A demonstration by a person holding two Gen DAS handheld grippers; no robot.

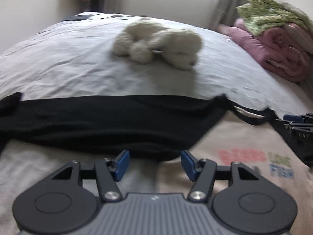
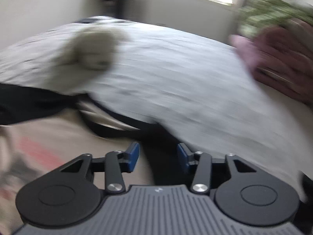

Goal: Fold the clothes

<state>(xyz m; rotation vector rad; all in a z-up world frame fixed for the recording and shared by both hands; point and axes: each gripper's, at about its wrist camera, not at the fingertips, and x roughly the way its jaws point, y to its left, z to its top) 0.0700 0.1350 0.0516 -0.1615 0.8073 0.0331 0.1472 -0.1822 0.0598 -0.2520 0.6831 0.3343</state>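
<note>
A beige T-shirt [image 1: 244, 141] with red, green and blue lettering lies on the near part of the bed. Its black part [image 1: 101, 119] lies across it as a wide band, with a black collar edge [image 1: 252, 115] at the right. My left gripper [image 1: 155, 163] is open, just short of the black band's near edge, and its pads touch nothing. My right gripper [image 1: 295, 118] shows at the right edge of the left wrist view, at the shirt's black right end. In its own blurred view the right gripper [image 2: 158, 156] is open over black cloth [image 2: 156, 137], with beige cloth [image 2: 68, 133] to its left.
The bed has a pale grey sheet [image 1: 68, 62]. A cream plush dog [image 1: 158, 43] lies in its middle, beyond the shirt. A rolled pink blanket [image 1: 277, 52] with green patterned cloth [image 1: 270, 13] on top is stacked at the right edge. A window and walls lie behind.
</note>
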